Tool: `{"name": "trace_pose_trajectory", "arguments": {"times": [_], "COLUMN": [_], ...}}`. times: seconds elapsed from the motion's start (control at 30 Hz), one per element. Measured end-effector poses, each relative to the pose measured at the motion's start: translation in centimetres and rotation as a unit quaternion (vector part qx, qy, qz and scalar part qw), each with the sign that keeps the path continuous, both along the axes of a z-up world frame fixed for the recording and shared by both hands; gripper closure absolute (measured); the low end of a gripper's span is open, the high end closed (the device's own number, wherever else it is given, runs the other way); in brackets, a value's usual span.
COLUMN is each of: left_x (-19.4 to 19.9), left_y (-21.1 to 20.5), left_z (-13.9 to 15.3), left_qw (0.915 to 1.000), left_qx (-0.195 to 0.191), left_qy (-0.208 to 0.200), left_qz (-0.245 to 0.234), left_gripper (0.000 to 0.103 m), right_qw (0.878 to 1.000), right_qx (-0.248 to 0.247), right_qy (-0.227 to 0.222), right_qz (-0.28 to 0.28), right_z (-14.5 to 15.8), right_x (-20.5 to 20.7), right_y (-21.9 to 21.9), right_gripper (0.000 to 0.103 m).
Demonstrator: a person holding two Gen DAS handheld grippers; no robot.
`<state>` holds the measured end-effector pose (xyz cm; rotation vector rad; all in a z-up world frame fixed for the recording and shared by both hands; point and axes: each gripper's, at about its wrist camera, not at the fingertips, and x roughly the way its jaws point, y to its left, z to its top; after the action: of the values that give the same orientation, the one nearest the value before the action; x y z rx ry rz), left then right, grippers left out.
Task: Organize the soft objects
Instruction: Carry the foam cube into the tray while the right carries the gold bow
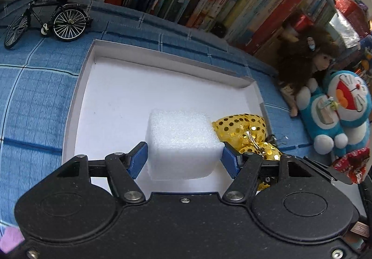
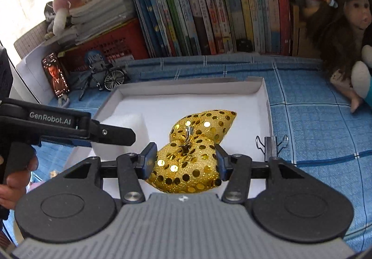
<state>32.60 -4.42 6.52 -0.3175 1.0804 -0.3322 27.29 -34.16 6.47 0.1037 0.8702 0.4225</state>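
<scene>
blue checked cloth [image 1: 34, 101] under white tray [image 1: 76, 105] — books [image 2: 209, 8] behind.

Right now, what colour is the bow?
Gold with shiny sequin dots, seen best from the right wrist: the bow.

The left gripper [image 2: 111, 134] hides most of the white foam cube [image 2: 130, 121] in the right wrist view. The Doraemon plush [image 2: 365, 82] there is cut by the frame edge.

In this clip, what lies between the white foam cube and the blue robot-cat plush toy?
The gold sequinned bow-shaped cushion lies between the white foam cube and the blue robot-cat plush toy, shown in the left wrist view.
</scene>
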Motion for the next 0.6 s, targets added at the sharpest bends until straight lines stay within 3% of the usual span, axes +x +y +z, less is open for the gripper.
{"name": "trace_pose_trajectory", "arguments": {"times": [0.6], "left_x": [2.3], "left_y": [-0.6], "left_z": [-2.3], "left_qw": [0.9993], "left_qx": [-0.001], "left_qy": [0.036], "left_qz": [0.0], "left_gripper": [0.037], "right_qw": [0.999], "right_qx": [-0.002], "right_qy": [0.03], "right_qz": [0.012], "right_z": [-1.6], "right_x": [1.9], "right_y": [-0.1], "right_gripper": [0.042]}}
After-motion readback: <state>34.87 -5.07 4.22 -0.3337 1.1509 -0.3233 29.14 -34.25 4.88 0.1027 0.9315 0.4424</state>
